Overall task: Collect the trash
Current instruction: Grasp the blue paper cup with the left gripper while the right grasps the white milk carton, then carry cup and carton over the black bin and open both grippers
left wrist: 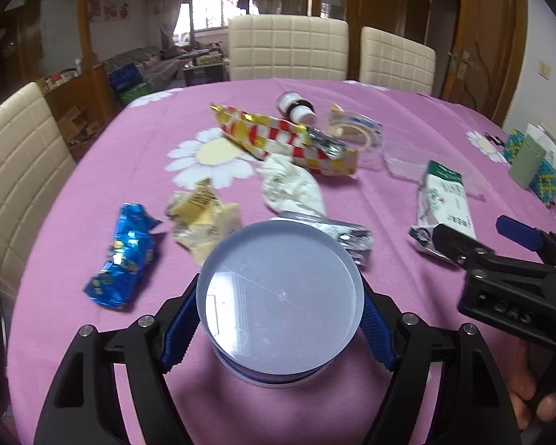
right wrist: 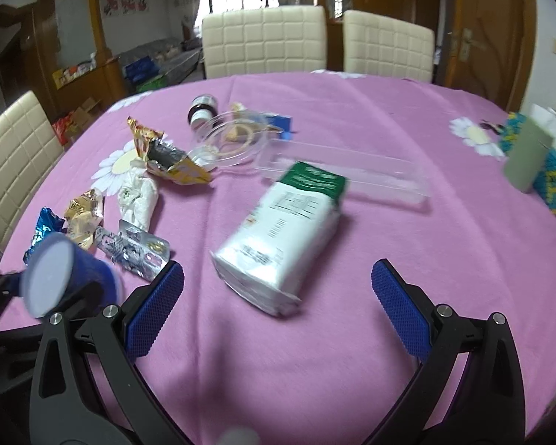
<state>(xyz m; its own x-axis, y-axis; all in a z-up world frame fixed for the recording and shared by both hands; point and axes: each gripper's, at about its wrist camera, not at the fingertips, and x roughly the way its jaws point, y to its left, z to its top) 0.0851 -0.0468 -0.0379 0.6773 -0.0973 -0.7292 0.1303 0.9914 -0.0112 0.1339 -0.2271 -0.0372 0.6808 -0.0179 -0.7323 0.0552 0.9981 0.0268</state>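
My left gripper (left wrist: 280, 328) is shut on a round blue plastic tub (left wrist: 280, 300), its pale base facing the camera; the tub also shows in the right wrist view (right wrist: 63, 274). My right gripper (right wrist: 278, 296) is open and empty, just short of a white-and-green carton pack (right wrist: 283, 237) lying on the pink tablecloth (right wrist: 352, 129). Trash on the table: a blue foil wrapper (left wrist: 124, 259), a yellow wrapper (left wrist: 200, 218), a crumpled white tissue (left wrist: 291, 185), a red-and-gold snack bag (left wrist: 285, 141), a silver blister pack (right wrist: 135, 246) and a small dark bottle (left wrist: 296, 107).
A clear round dish (right wrist: 233, 141) and a clear plastic tray (right wrist: 352, 176) lie beyond the carton. A green box (right wrist: 526, 159) and a blue-yellow box (right wrist: 554, 181) stand at the right edge. Cream chairs (right wrist: 263, 40) ring the table.
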